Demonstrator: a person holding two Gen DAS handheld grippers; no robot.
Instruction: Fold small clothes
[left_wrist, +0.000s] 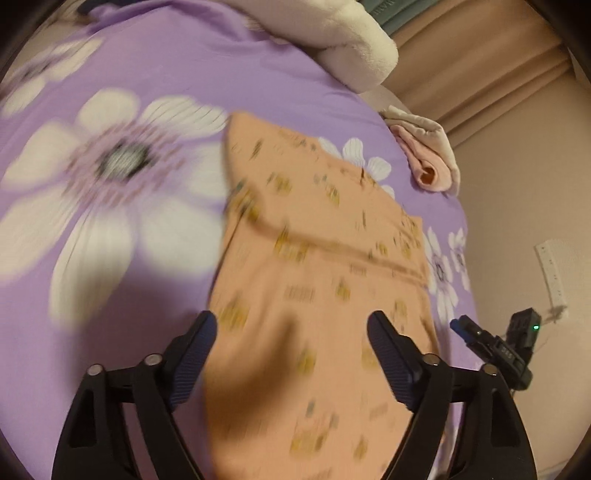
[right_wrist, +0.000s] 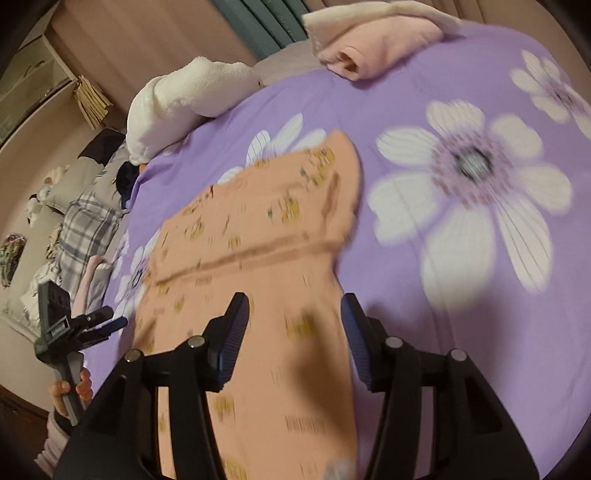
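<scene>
No readable text, label, brand or number in either view. Small display on right tongs (left_wrist: 491, 341), seen from left wrist view, shows digits too blurred to read. Faint lettering on teal curtain (left_wrist: 384, 11) at top edge, illegible. Printed marks on peach garment (left_wrist: 314, 266) smeared by motion blur.

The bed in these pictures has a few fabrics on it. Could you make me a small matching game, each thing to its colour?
Things:
1. bedsheet
2. patterned garment
3. fluffy blanket
4. left gripper

Colours:
A. white
B. black with blue pads
C. purple with white flowers
D. orange with yellow marks

Pairs: 1-C, 2-D, 3-A, 4-B
</scene>
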